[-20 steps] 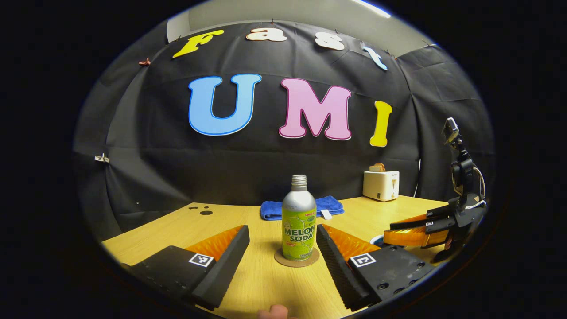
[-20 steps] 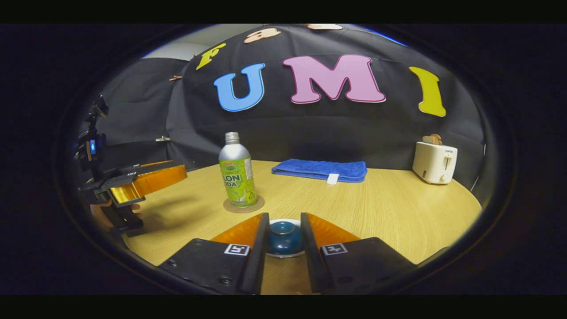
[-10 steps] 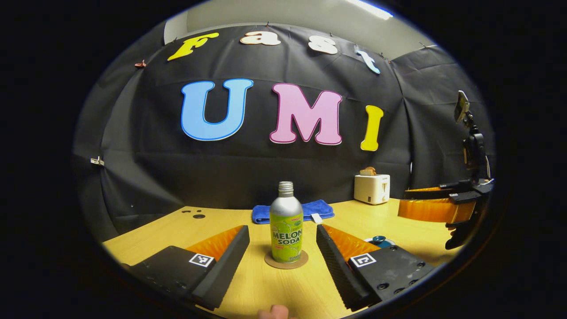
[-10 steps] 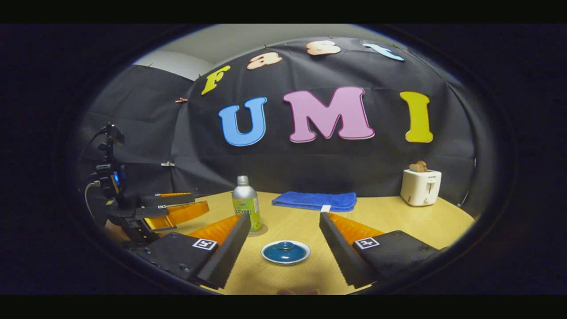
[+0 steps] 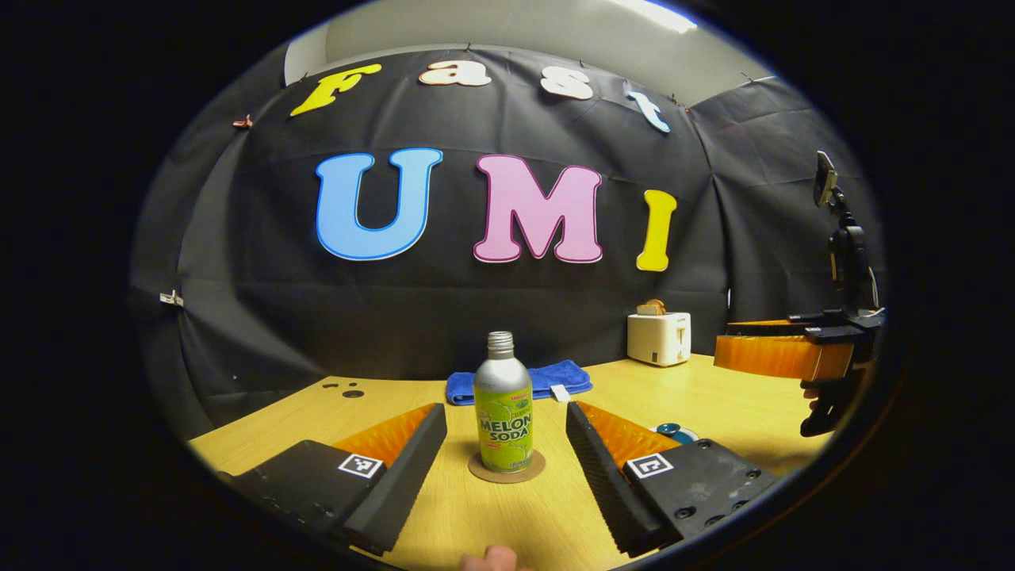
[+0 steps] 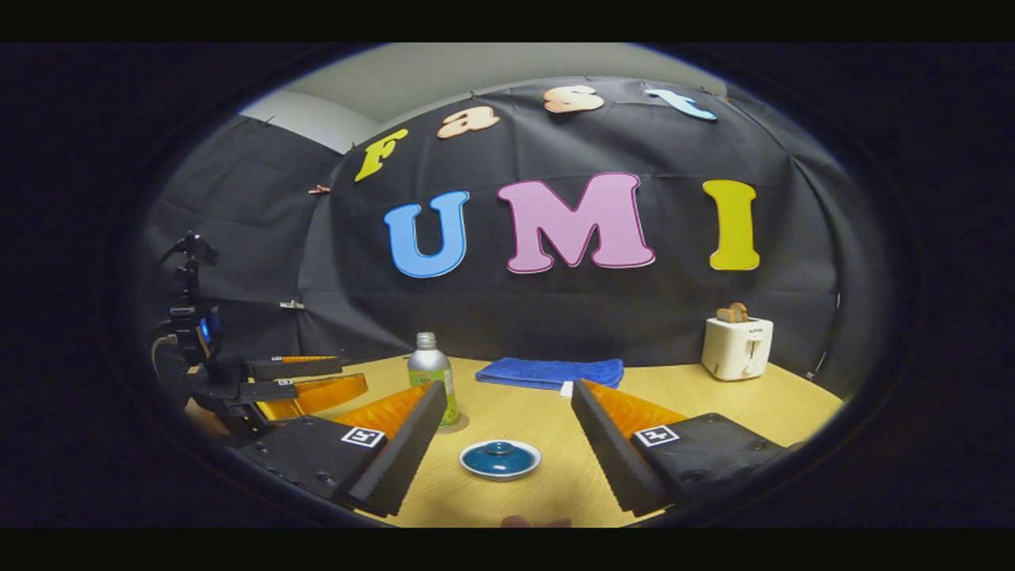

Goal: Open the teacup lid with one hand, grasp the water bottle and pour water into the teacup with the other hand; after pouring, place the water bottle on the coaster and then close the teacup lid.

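A: How does the right gripper stand?

B: Its 2 fingers are spread wide with nothing between them. It hangs above the table, with the teacup lid lying below and ahead of the gap, apart from both fingers. I judge that the spread and the height are there to keep clear of the lid, which sits level and looks closed on the teacup.

A: And the left gripper?

B: Also wide open and empty. The water bottle stands upright in line with its gap but farther off, touching neither finger. It rests on the round coaster, which is where the task wants it after pouring.

A: So what is left?

B: By my reading, nothing: bottle parked, lid down, both grippers free.

A: Anything else around?

B: A folded blue cloth lies behind the bottle near the wall, and a white toaster stands well apart at the right.
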### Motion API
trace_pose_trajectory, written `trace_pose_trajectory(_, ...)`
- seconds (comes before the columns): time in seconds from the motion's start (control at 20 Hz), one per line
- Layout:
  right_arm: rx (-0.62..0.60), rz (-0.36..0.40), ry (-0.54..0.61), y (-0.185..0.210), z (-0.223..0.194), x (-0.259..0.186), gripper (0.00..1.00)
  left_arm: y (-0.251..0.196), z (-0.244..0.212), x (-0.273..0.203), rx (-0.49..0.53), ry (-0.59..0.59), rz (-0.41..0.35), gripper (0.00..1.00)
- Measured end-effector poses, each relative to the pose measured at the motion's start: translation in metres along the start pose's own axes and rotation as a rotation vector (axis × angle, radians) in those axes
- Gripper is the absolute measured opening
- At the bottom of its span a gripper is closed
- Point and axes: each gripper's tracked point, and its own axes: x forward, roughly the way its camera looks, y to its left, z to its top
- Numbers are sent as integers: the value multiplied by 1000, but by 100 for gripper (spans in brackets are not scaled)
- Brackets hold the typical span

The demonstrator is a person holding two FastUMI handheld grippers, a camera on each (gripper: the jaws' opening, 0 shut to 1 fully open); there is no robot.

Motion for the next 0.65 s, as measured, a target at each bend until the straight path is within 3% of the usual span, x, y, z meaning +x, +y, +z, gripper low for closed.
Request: trace_pose_trajectory(0.65,1,2,3,1,0,-1,98,-1,-1,-1,-4,-4,1,99)
